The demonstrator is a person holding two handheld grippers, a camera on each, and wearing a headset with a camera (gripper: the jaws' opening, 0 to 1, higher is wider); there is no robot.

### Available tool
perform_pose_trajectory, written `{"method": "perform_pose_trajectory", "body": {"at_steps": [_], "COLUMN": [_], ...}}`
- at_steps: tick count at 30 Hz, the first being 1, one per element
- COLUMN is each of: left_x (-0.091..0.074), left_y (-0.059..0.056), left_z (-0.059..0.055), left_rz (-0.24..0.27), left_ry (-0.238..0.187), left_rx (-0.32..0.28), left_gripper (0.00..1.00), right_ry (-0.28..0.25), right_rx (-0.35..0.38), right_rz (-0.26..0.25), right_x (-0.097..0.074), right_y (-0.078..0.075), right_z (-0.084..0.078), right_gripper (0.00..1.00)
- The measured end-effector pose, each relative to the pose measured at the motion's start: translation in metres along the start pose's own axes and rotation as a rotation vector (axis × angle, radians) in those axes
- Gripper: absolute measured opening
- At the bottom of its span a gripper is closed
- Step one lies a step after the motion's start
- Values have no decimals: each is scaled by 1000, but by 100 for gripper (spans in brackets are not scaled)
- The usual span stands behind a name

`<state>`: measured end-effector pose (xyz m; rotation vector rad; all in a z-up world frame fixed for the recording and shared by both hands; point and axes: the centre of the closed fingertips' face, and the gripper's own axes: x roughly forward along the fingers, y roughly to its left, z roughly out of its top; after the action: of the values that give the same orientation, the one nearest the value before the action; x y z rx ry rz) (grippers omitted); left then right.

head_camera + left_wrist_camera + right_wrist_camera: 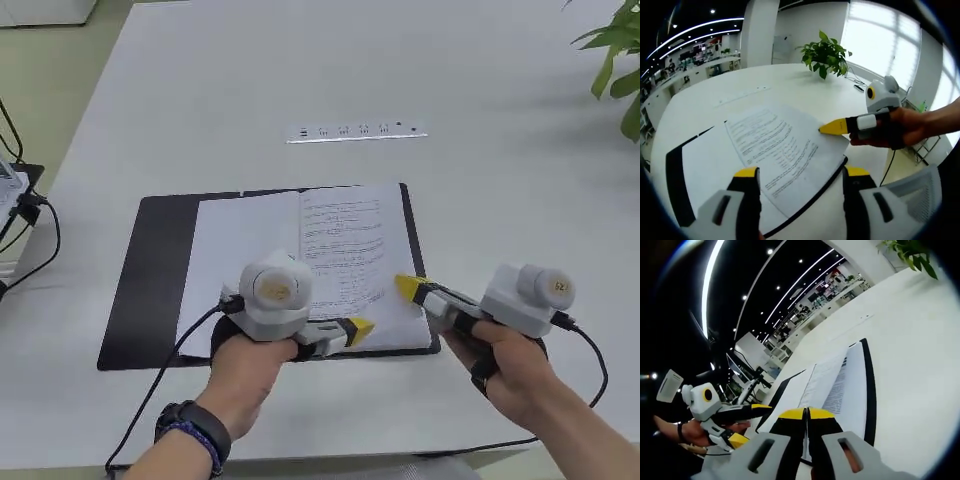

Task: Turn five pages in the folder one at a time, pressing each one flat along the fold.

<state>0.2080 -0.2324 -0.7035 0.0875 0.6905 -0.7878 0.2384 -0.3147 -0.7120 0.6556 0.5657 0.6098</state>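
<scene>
Turning a page looks like the step in hand.

Left gripper [358,328]: low at the folder's near edge, jaws wide, holding nothing. It is best kept free. Once the sheet comes over, it can press down and run along the fold [300,250] from near end to far.

Folder [160,280]: lies open at the middle of the white table [300,60], near the person. The black cover is flat, with a blank page [245,250] on the left and a printed page [345,250] on the right. In the left gripper view the printed page's outer edge seems slightly bowed up.

Right gripper [410,288]: tip at the printed page's outer edge, jaws closed together. I cannot tell whether a sheet is pinched. It should take one sheet only, lift it gently and carry it across in an arc without creasing the corner.
</scene>
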Motion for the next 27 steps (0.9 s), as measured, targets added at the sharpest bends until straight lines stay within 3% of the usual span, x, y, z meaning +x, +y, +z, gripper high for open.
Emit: {"method": "perform_pose_trajectory", "body": {"at_steps": [13, 27], "left_x": [-29, -58], "left_y": [14, 30], "left_z": [6, 2], "left_rz": [38, 73], "left_ry": [-44, -71], "left_rx": [4, 9], "left_gripper": [67, 68], "right_ry": [-15, -38], "right_rx": [-1, 17], "right_rz": [8, 23], "right_x": [4, 16], "right_y": [20, 39], "right_z": [6, 8], "right_gripper": [0, 0]}}
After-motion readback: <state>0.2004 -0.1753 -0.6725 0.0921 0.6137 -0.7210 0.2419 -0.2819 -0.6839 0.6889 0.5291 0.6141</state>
